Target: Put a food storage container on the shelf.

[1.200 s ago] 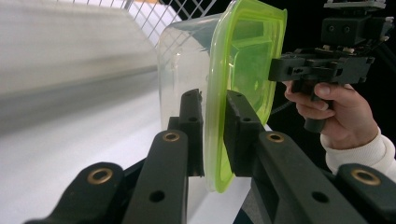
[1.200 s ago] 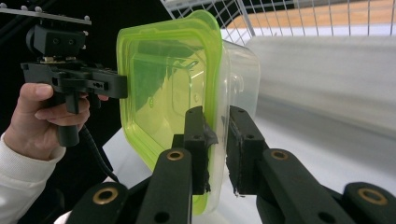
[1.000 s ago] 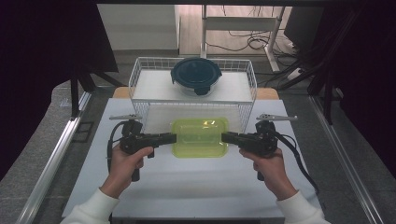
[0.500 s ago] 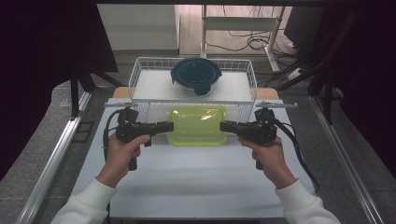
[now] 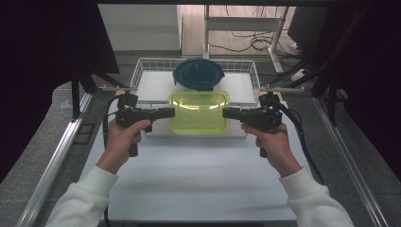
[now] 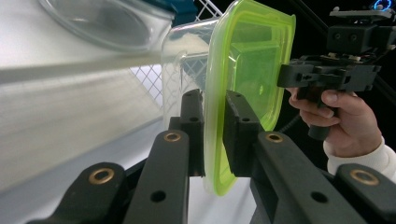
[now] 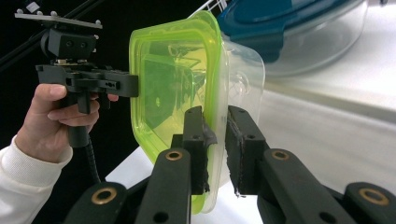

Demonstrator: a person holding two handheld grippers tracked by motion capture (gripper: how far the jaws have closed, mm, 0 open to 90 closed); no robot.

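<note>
Green-lidded container was off the table, held just in front of the wire basket. I had left gripper and right gripper clamped on its opposite rims.

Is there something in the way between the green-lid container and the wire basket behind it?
The green-lid container, clamped by the left gripper and right gripper, hangs before the wire basket. The blue-lid bowl inside sits directly behind it.
</note>
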